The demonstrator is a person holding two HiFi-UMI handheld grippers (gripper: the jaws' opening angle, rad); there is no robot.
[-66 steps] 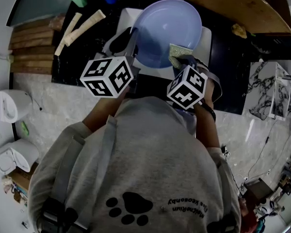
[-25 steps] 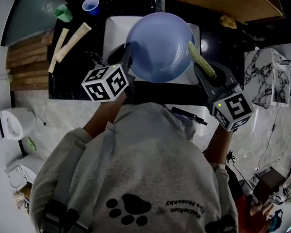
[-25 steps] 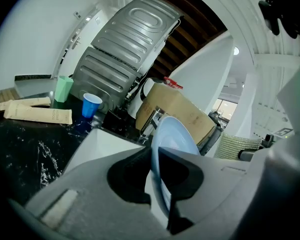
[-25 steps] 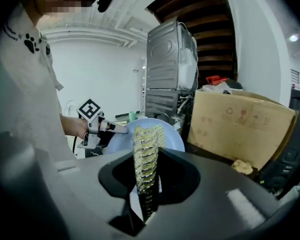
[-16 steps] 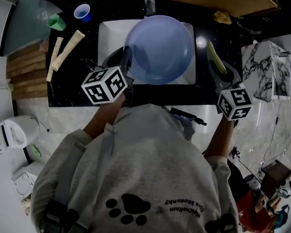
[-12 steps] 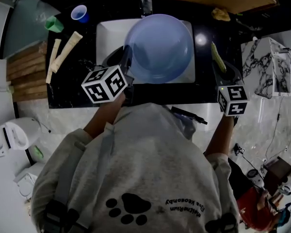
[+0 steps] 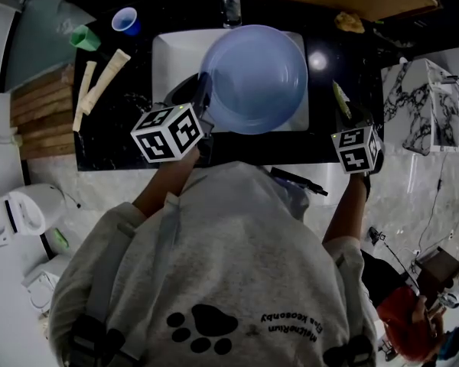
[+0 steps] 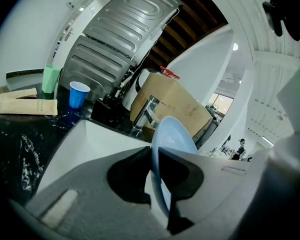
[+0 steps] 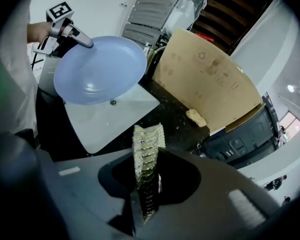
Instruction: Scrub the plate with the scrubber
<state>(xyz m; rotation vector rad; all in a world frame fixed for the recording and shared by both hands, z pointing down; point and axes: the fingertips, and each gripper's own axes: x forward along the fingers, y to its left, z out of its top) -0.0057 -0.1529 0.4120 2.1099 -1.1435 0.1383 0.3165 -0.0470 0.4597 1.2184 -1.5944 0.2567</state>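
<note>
The left gripper (image 7: pixel 202 102) has its jaws pinching the rim of the blue plate (image 7: pixel 256 79), tilting it over the white sink (image 7: pixel 168 52), probably for drips. The right gripper (image 7: pixel 344 115) has its jaws pinching the scrubber (image 9: pixel 146 159) over the dark worktop (image 7: pixel 115 113), apart from the plate.

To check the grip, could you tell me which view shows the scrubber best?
The right gripper view: the scrubber stands edge-on, clamped in the right gripper. The head view shows only a sliver; the left gripper view shows none.
</note>
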